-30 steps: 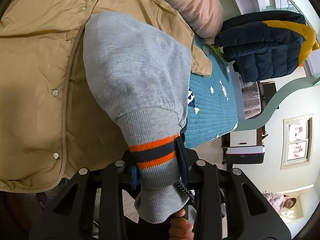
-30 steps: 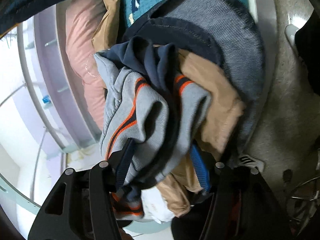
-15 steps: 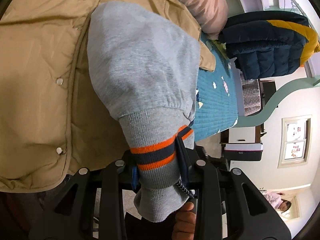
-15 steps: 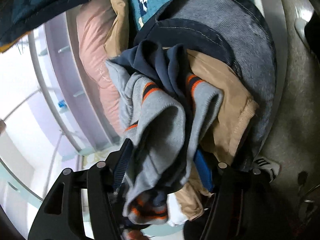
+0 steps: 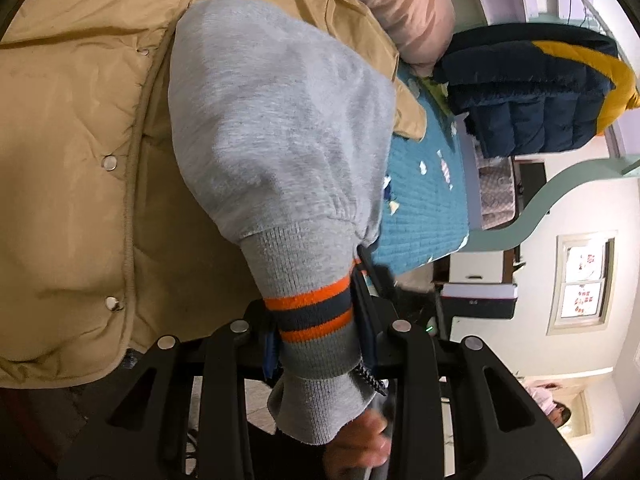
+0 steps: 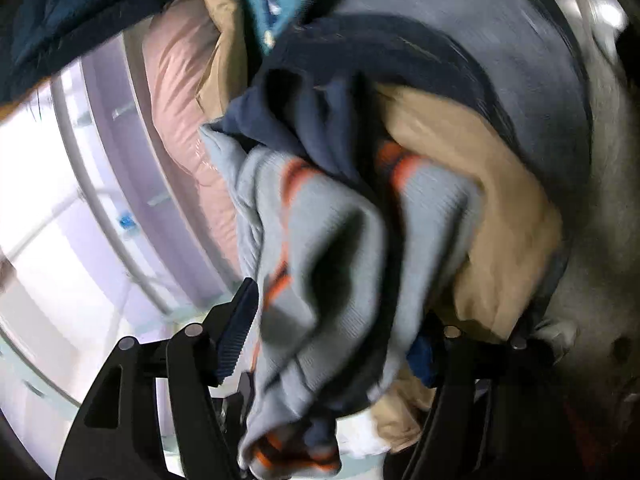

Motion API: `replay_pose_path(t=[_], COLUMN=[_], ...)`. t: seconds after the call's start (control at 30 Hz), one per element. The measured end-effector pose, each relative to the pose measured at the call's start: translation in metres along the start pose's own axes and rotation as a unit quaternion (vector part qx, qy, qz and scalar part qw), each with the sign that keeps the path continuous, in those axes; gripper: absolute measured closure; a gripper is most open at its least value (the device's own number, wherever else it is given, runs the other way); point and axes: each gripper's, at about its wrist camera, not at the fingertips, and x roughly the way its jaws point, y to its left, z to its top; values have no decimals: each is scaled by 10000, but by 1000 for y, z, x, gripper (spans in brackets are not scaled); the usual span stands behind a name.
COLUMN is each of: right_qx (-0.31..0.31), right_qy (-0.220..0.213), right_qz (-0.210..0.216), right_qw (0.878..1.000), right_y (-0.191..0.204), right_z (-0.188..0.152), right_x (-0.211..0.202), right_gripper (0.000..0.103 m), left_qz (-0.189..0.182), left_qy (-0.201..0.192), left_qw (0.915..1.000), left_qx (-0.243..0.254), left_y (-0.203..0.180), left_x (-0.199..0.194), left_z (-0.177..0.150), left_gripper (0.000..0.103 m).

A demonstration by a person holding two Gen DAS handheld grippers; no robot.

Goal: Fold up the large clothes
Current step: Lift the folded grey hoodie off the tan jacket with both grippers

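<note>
A grey sweatshirt sleeve (image 5: pixel 276 128) with an orange and navy striped cuff (image 5: pixel 312 312) hangs in front of a tan quilted jacket (image 5: pixel 68 152). My left gripper (image 5: pixel 320 336) is shut on that cuff. In the right wrist view a bunched grey hem with orange stripes (image 6: pixel 320 264), navy fabric (image 6: pixel 316 120) and tan fabric (image 6: pixel 480 184) fill the jaws. My right gripper (image 6: pixel 332 344) is shut on this bundle, and the view is blurred.
A teal quilted bed cover (image 5: pixel 428 200) lies under the clothes. A pink pillow (image 5: pixel 400 4) and a navy and yellow puffer jacket (image 5: pixel 532 92) sit at the far end. A white wall with a window (image 5: pixel 580 280) is to the right.
The left gripper has moved nearer the bed's far end with the cuff held. The right gripper has lifted and turned with its bundle, and its view is now blurred by motion.
</note>
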Motion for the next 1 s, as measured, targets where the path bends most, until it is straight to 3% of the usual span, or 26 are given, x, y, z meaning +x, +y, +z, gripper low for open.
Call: replay_pose_path(t=[0.07,0.13,0.23,0.33,0.43,0.57,0.67,0.73,0.93,1.0], right_qx=[-311,-470,-1049,-1482,-1749,-2184,-2464,-2529,-2530,-2597], right_qy=[16,94,93,15,-14,15,34,48,11,-56], right_qz=[-190,-281,-630,-1030,-1320,-1760,-1999,-2131,-2452,-2555], right_qw=[9993,9985,9924,9836,9757,9599,9483,9437,9359,9313], right_y=[6,10,26,37,38,43,43,43,47,51], right_z=[2,5,4,3,0,-5,-7,-6,16,22], right_x=[-3,-5,-13,-21,-30,-37,-39,-41,-58,-66], right_gripper=[77,82,84,84,84,84,84,84,85,85], left_qz=[117,136,442,449,860,1017,983,1243,1169,1095], left_qy=[171,549,645,505,200,233,755,1016,2188,2429], left_qw=[9998,9982,9948,9919,9844,9725,9598,9468,9227,9215], left_qx=[81,205,649,1077,1521,2081,2519,2790,2951,2824], left_y=[3,7,7,2,-12,-37,-56,-67,-66,-58], left_x=[3,8,-3,-31,-41,-18,22,55,126,138], left_z=[0,3,8,26,59,110,141,159,170,170], left_gripper=[65,45,23,22,18,18,18,18,18,18])
